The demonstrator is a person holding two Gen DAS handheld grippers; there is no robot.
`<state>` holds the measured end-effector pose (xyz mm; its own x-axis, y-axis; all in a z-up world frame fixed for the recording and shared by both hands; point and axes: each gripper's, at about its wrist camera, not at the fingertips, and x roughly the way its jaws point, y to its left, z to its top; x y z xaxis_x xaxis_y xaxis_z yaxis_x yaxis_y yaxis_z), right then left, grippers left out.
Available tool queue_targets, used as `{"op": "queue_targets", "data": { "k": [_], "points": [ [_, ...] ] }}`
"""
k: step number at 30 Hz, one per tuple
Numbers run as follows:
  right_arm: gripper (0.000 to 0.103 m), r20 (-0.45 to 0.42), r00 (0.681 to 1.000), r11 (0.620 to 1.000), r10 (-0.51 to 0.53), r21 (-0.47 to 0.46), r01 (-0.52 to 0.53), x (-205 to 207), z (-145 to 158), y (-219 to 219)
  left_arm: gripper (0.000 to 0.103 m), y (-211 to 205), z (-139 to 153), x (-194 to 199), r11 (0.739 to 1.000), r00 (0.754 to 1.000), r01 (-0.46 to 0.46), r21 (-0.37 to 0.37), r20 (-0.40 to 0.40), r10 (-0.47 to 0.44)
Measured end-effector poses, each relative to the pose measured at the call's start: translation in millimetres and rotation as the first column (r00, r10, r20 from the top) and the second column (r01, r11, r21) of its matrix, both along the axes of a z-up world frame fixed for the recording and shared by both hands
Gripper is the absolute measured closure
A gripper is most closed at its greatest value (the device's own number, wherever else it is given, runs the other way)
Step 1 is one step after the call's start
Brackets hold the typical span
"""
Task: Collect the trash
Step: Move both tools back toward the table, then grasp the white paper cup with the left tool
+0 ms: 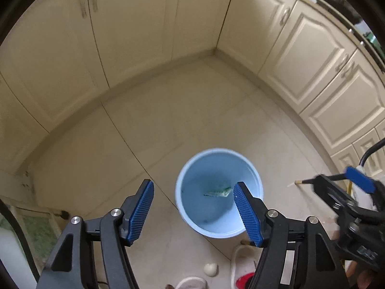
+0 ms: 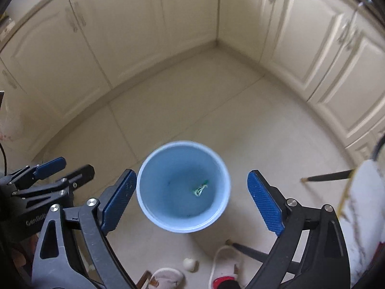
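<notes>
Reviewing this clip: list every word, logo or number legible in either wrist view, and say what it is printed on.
"GenRob", cut off after that: white lettering on the black body of the left gripper, seen in the right wrist view.
Pale marking on the black body of the right gripper, at the lower right of the left wrist view: too blurred to read.
Scrap inside the blue bin: any print is too small to read.
Nothing else carries readable text.

A bin (image 2: 182,187) stood on the floor (image 2: 192,101) before the corner cabinets (image 2: 120,24), a scrap (image 2: 200,189) lying inside it; an eggshell (image 2: 190,264) lay nearer, beside slippers (image 2: 166,277).
</notes>
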<state>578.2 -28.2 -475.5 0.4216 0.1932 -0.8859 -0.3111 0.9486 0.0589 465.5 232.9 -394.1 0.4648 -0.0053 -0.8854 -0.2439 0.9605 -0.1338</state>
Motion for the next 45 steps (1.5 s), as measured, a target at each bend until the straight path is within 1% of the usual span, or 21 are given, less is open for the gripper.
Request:
{"op": "queue_targets", "data": {
  "k": [3, 4, 5, 8, 9, 11, 12, 14, 16, 19, 21, 26, 30, 31, 33, 35, 37, 38, 41, 43, 45],
  "points": [
    [0.004, 0.090, 0.996, 1.000, -0.014, 0.010, 0.013, -17.0, 40.4, -1.7, 0.041, -0.6, 42.0, -20.2, 0.999, 0.997, -0.010, 0.038, 0.075, 0.007],
    [0.004, 0.129, 0.992, 1.000, -0.012, 0.008, 0.011, -26.7, 58.2, -0.5, 0.043, -1.0, 62.1, -31.6, 0.999, 0.992, -0.022, 0.045, 0.126, 0.016],
    [0.004, 0.164, 0.986, 1.000, -0.010, 0.014, 0.008, -35.0, 74.0, -1.4, 0.045, -1.7, 81.1, -43.7, 0.998, 0.982, -0.033, 0.046, 0.188, 0.024],
    [0.004, 0.302, 0.953, 1.000, -0.022, 0.020, 0.017, -64.6, 127.5, -4.9, 0.043, -15.7, 132.1, -75.1, 0.995, 0.957, -0.023, 0.095, 0.291, -0.006],
    [0.003, 0.345, 0.938, 0.999, -0.035, 0.030, 0.026, -75.4, 145.0, -8.7, 0.043, -19.8, 145.1, -84.4, 0.994, 0.948, -0.020, 0.109, 0.318, -0.016],
    [0.000, 0.441, 0.894, 0.997, -0.077, 0.047, 0.062, -104.3, 186.1, -22.5, 0.043, -36.5, 178.2, -108.1, 0.992, 0.917, -0.001, 0.123, 0.396, -0.048],
    [0.000, 0.478, 0.874, 0.996, -0.092, 0.055, 0.075, -117.4, 200.5, -31.0, 0.040, -47.9, 189.2, -118.9, 0.992, 0.905, 0.011, 0.126, 0.421, -0.063],
    [0.000, 0.556, 0.821, 0.991, -0.130, 0.061, 0.116, -144.8, 234.3, -48.6, 0.034, -78.1, 213.8, -142.7, 0.990, 0.866, 0.053, 0.134, 0.488, -0.112],
    [0.000, 0.606, 0.776, 0.984, -0.172, 0.076, 0.159, -173.0, 260.8, -76.8, 0.031, -104.6, 227.3, -166.2, 0.983, 0.835, 0.101, 0.151, 0.525, -0.166],
    [0.000, 0.627, 0.735, 0.962, -0.258, 0.096, 0.256, -204.8, 284.7, -121.0, 0.031, -147.2, 233.7, -195.8, 0.964, 0.792, 0.205, 0.171, 0.550, -0.266],
    [0.000, 0.623, 0.711, 0.937, -0.325, 0.108, 0.333, -223.7, 289.9, -158.1, 0.031, -178.6, 234.3, -211.3, 0.944, 0.766, 0.278, 0.179, 0.551, -0.330],
    [0.000, 0.562, 0.691, 0.864, -0.455, 0.090, 0.496, -259.9, 287.5, -250.7, 0.030, -246.0, 242.8, -217.2, 0.872, 0.703, 0.435, 0.224, 0.521, -0.484],
    [0.000, 0.502, 0.675, 0.808, -0.540, 0.088, 0.582, -276.1, 274.9, -318.8, 0.029, -271.4, 255.4, -200.3, 0.817, 0.667, 0.527, 0.232, 0.483, -0.567],
    [0.000, 0.477, 0.673, 0.795, -0.566, 0.101, 0.598, -279.2, 270.6, -338.6, 0.029, -286.3, 257.6, -186.2, 0.805, 0.662, 0.547, 0.232, 0.469, -0.585],
    [0.000, 0.449, 0.663, 0.774, -0.599, 0.113, 0.623, -283.8, 265.0, -361.9, 0.029, -308.9, 262.7, -170.1, 0.778, 0.653, 0.581, 0.238, 0.435, -0.620],
    [0.000, 0.427, 0.654, 0.758, -0.625, 0.129, 0.640, -286.3, 258.0, -381.5, 0.029, -342.9, 260.1, -151.4, 0.742, 0.632, 0.625, 0.243, 0.400, -0.664],
    [0.000, 0.408, 0.646, 0.744, -0.645, 0.142, 0.654, -286.9, 250.8, -399.2, 0.029, -361.5, 259.7, -142.2, 0.710, 0.611, 0.660, 0.243, 0.377, -0.697],
    [0.000, 0.400, 0.647, 0.742, -0.650, 0.149, 0.654, -286.1, 248.4, -404.7, 0.029, -375.4, 256.6, -129.4, 0.700, 0.604, 0.672, 0.243, 0.366, -0.707],
    [0.000, 0.372, 0.656, 0.739, -0.657, 0.150, 0.656, -278.8, 238.6, -420.7, 0.029, -403.8, 243.7, -97.0, 0.683, 0.610, 0.692, 0.236, 0.316, -0.727],
    [0.000, 0.355, 0.665, 0.743, -0.657, 0.153, 0.652, -274.7, 233.1, -427.4, 0.031, -417.5, 232.5, -72.1, 0.686, 0.628, 0.690, 0.232, 0.280, -0.726],
    [0.000, 0.348, 0.674, 0.749, -0.651, 0.152, 0.645, -270.3, 230.8, -431.8, 0.031, -428.7, 223.1, -49.8, 0.685, 0.632, 0.694, 0.222, 0.269, -0.727]
  ]
}}
